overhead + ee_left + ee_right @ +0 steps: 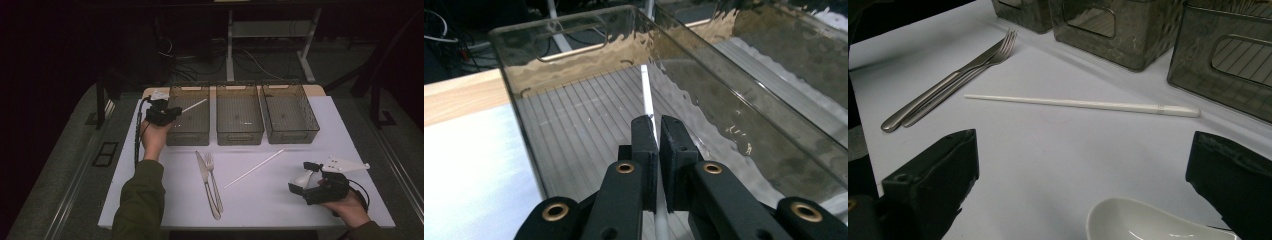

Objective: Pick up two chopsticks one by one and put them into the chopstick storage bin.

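The right gripper (1083, 185) has jaws wide apart over a white spoon (1148, 222) at 6 o'clock. Chopstick (1083, 104) centre; knife (933, 95) and fork (973, 62) at 10; bins (1128, 30) at 12.

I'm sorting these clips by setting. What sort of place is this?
Probably a lab or workshop test bench, not a kitchen: a white table with three clear bins, table frames and loose cables on the floor behind, and hand-held grippers sorting cutlery.

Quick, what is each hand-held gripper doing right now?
Left hand-held gripper: closed on a white chopstick over the left bin.
Right hand-held gripper: open, a white spoon between its jaws.
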